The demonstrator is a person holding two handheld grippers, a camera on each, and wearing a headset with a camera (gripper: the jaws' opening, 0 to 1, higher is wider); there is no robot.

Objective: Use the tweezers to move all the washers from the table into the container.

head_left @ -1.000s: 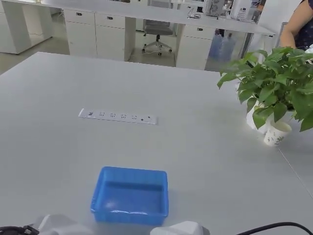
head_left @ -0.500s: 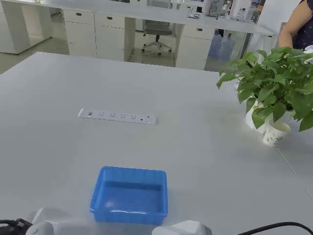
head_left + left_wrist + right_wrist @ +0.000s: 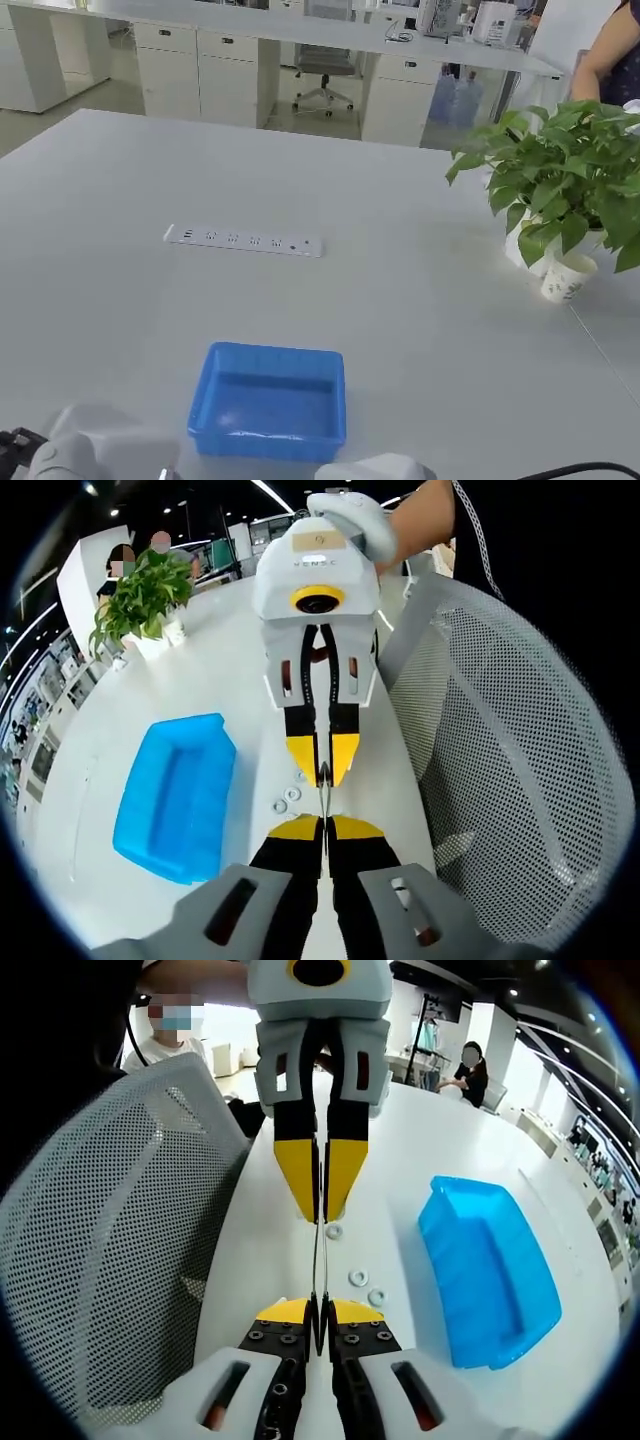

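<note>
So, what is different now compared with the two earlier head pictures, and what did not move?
The white housing of the left gripper has come further into the head view at the bottom left. The blue container, the power strip, the potted plant and the paper cup stayed in place; the slight overall shift is the camera's.

- The head view's bottom edge cuts a gripper [image 3: 95,452] at 7 o'clock and a second gripper [image 3: 375,467] at 6.
- The potted plant [image 3: 565,190] at 3 o'clock runs off-frame.
- The tweezers [image 3: 318,1250] are too thin to make out their tips.
</note>
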